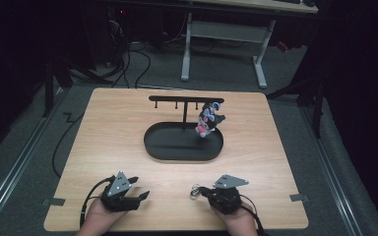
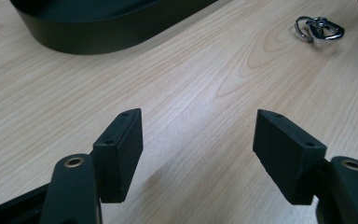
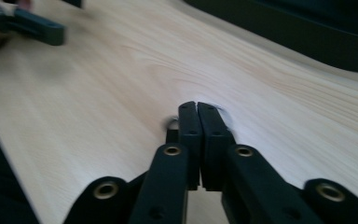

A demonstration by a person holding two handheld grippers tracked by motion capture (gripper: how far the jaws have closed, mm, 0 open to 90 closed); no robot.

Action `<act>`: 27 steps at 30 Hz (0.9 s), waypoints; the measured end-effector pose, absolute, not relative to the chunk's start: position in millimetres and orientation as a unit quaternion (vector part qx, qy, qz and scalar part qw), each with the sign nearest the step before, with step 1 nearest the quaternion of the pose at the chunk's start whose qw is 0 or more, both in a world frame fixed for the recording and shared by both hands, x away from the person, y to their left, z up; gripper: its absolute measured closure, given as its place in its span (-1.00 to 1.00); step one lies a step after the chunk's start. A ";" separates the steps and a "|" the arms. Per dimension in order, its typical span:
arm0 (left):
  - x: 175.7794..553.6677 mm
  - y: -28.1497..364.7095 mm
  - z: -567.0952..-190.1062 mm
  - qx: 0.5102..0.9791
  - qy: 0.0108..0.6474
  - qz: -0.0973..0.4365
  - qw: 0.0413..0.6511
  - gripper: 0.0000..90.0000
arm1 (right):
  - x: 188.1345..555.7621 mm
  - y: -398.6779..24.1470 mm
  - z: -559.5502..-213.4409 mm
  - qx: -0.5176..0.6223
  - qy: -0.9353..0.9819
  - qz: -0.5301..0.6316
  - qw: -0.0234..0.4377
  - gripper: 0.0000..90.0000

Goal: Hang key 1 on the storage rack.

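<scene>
Near the desk's (image 1: 128, 128) front edge, the right gripper (image 1: 203, 191) has its jaws pressed together at the metal key ring (image 1: 195, 191). The right gripper view shows a sliver of metal beside the tips, but whether the ring is pinched cannot be told. The left gripper (image 1: 141, 189) rests near the front-left corner, jaws wide apart and empty. The black oval tray (image 1: 157, 147) sits mid-desk, its rack carrying a small toy keychain (image 1: 207, 121).

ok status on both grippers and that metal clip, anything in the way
Left gripper open, nothing between its jaws. Right gripper shut at the small silver metal clip; grip on it unclear. Black oval tray well beyond, nothing in the way.
</scene>
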State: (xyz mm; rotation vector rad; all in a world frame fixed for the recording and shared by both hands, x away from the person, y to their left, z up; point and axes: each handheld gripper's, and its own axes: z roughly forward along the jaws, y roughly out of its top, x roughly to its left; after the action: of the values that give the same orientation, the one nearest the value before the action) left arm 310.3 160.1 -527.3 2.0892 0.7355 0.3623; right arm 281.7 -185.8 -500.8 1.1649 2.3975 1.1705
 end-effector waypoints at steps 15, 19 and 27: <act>302.9 174.0 -525.9 0.832 0.308 0.150 0.436 -0.24 | 302.7 -162.5 -520.7 0.400 0.839 0.354 0.105 0.95; 305.0 167.0 -525.4 0.836 0.299 0.146 0.437 -0.24 | 299.0 -182.0 -520.5 0.418 0.831 0.350 0.111 0.95; 308.1 153.6 -525.3 0.845 0.278 0.142 0.434 -0.24 | 293.9 -232.7 -520.1 0.458 0.809 0.347 0.119 0.95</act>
State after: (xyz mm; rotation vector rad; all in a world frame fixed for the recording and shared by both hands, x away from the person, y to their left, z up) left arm 308.1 153.6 -525.3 2.1047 0.6918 0.3549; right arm 293.9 -232.7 -520.1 1.3393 2.3667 1.0159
